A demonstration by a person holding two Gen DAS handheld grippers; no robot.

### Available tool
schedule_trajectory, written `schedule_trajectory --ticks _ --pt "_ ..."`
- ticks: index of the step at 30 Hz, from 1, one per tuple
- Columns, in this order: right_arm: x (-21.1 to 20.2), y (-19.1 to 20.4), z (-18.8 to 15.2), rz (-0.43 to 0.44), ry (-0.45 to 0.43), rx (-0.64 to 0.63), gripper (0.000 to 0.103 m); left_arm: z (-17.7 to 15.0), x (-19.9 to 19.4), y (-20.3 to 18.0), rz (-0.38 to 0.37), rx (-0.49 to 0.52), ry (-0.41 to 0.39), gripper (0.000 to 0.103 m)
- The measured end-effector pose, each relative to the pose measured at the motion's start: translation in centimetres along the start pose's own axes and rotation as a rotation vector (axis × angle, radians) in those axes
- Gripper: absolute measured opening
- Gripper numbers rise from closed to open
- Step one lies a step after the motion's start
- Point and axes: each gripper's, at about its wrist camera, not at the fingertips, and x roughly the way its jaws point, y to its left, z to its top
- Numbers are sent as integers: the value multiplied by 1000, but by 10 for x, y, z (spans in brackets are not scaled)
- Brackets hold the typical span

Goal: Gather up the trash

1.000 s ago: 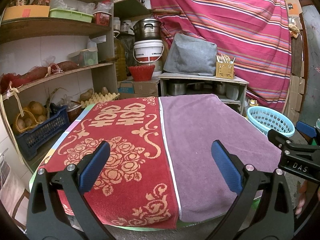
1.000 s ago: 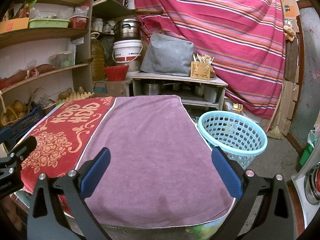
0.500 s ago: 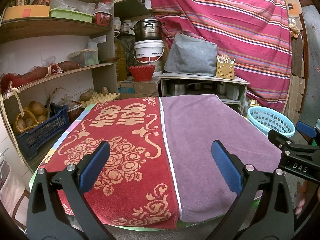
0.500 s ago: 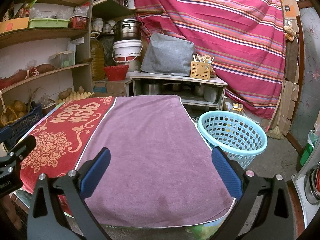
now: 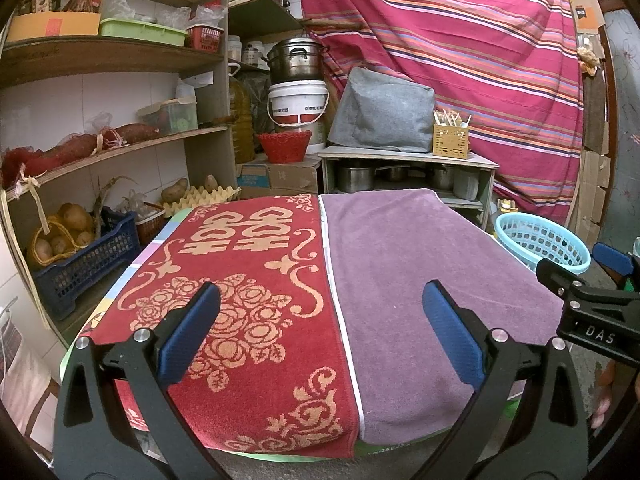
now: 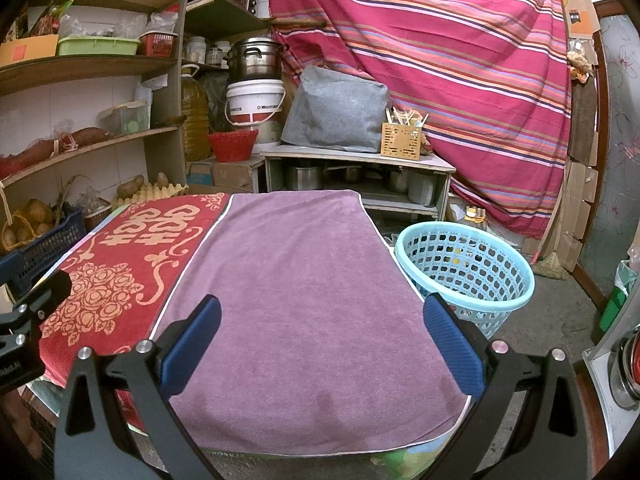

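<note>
Hovering at the near edge of the table, the left gripper and the right gripper both stand with their blue pads spread wide and nothing between them. Under the left one lies the red towel with its gold rose pattern; under the right one, the purple towel, the two laid side by side and touching along a white hem. No trash shows on either towel in either view, so the thing to be collected cannot be placed from here; it may lie outside the frames. Just beside the table's right edge stands the light blue basket, on the floor, the likely place for whatever is gathered; a few small bits seem to lie inside it, too small to name. Farther off are the wooden shelves with potatoes and crates, the white bucket under a steel pot, and the striped cloth hung behind. The risk I see: pinching at loose terry could drag a towel off the table, and a careless release beside the basket would miss its rim.
</note>
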Motion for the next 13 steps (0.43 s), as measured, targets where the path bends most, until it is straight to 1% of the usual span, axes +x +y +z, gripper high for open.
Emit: schedule_trajectory --ticks 13 --pt "0 0 0 1 0 -1 99 11 2 13 -2 -2 12 98"
